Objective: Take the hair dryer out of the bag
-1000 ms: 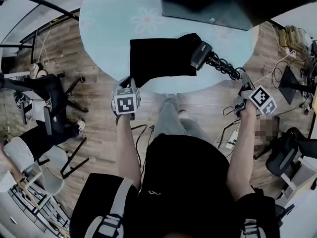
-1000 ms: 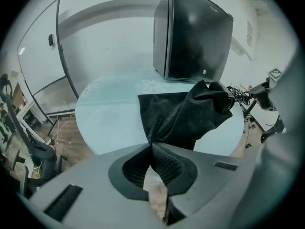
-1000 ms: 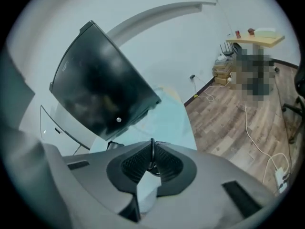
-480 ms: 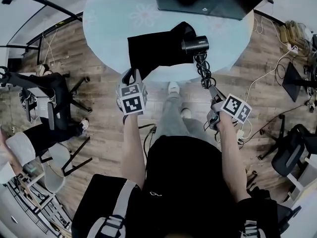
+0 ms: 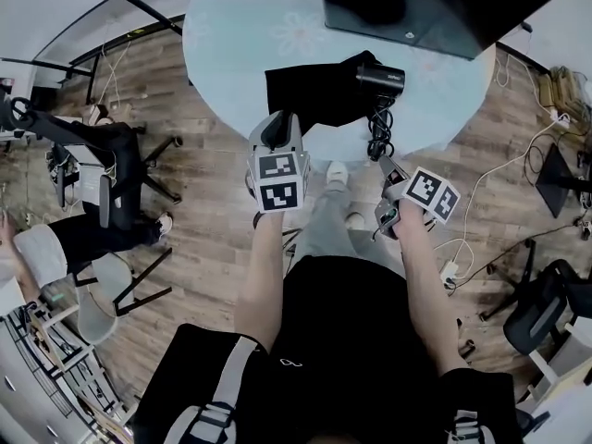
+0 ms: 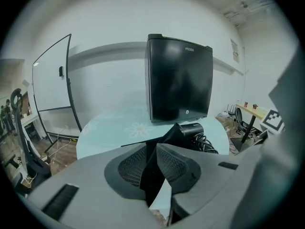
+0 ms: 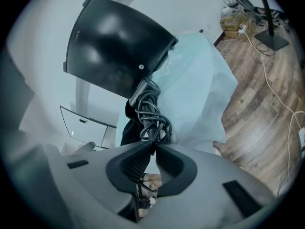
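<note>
The black hair dryer (image 5: 381, 77) lies on the round pale table (image 5: 240, 35), its rear end at the mouth of the black bag (image 5: 310, 95). Its coiled cord (image 5: 379, 132) hangs over the table's near edge. My right gripper (image 5: 382, 163) is shut on the cord's lower end, and the right gripper view shows the cord (image 7: 152, 120) running into the closed tips (image 7: 153, 149). My left gripper (image 5: 280, 123) hovers at the bag's near edge. Its jaws (image 6: 152, 149) have just been opening, and I see the bag (image 6: 174, 132) through the gap, not pinched.
A dark monitor (image 5: 435, 3) stands at the table's far side, behind the dryer. An office chair (image 5: 102, 169) stands on the wooden floor at the left. Loose cables (image 5: 499, 169) trail over the floor at the right. The person's shoes (image 5: 338, 174) show under the table's near edge.
The right gripper has swung left and towards me with the cord, turning the dryer so the cord hangs over the near edge. The left gripper has let go of the bag and lifted.
</note>
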Motion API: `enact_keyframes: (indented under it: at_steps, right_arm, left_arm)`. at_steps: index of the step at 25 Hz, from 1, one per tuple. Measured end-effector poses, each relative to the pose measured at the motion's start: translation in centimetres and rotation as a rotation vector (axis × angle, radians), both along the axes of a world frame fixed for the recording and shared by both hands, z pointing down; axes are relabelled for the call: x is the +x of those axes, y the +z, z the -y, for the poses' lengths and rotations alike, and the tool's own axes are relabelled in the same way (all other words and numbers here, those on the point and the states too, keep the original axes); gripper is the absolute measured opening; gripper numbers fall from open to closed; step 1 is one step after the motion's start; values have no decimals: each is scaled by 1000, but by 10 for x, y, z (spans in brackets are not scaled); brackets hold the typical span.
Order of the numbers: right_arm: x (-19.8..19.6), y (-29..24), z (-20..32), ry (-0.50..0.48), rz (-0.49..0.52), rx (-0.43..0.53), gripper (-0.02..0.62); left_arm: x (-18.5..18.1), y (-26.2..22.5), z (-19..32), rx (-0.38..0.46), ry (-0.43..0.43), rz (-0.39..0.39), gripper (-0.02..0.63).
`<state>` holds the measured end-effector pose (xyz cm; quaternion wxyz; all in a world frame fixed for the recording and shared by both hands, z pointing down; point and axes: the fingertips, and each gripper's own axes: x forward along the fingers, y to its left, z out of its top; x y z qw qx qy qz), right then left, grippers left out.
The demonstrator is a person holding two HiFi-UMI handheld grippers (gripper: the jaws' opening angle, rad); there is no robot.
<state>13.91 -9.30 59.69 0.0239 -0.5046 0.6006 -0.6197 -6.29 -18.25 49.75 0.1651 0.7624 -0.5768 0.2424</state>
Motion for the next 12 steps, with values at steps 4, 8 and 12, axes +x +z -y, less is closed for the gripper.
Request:
enact_keyframes:
  at_steps: [4,8,12]
  right_arm:
    - [-14,0,12,-186,-172,12,129]
    - [-17,-2,-4,-384,-383,15,212]
    - [-6,-32,-9,-370,-443,73,181]
  left_arm:
    - [10,-21,10,44,13,-37,35]
    - [26,-44,12,90,39,-79,8]
    - [45,-62,7,127,75,-121,8]
